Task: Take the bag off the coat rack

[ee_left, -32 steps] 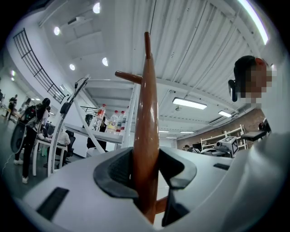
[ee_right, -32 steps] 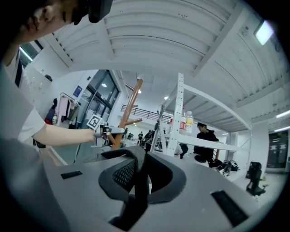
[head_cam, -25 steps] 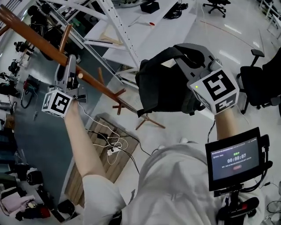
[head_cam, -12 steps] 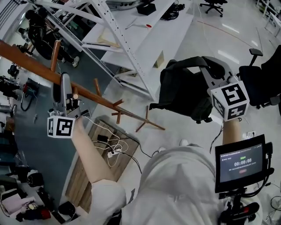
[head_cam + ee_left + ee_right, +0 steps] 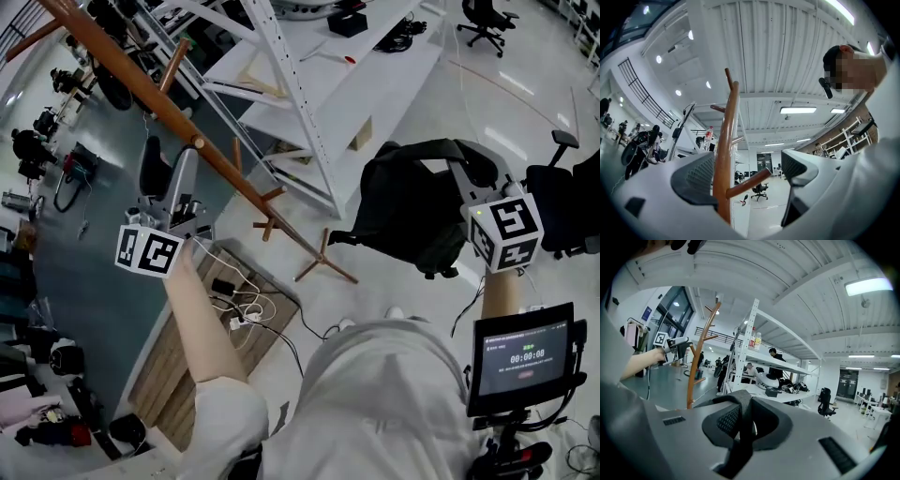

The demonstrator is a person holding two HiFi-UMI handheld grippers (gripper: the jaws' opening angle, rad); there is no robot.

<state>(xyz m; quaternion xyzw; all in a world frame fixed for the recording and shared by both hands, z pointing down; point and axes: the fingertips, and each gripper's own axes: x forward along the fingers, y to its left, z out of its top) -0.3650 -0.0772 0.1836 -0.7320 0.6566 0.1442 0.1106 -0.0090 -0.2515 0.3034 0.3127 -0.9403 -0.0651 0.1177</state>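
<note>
The brown wooden coat rack (image 5: 141,89) slants from the top left down to its feet (image 5: 319,262). My left gripper (image 5: 169,164) is at its pole. In the left gripper view the pole (image 5: 724,159) runs between the jaws, close to the left pad (image 5: 693,180). The jaws are opening and the right pad stands well clear of it. My right gripper (image 5: 461,167) is shut on the strap (image 5: 740,420) of the black bag (image 5: 403,211). The bag hangs free, off to the right of the rack (image 5: 698,362).
A white shelving frame (image 5: 300,103) and a white table (image 5: 375,66) stand behind the rack. A wooden board with a power strip and cables (image 5: 225,300) lies on the floor by the left arm. A black office chair (image 5: 572,197) is at the right, a small screen (image 5: 520,356) below it.
The left gripper's jaws have spread wide around the pole. The right gripper has carried the black bag further right, away from the rack.
</note>
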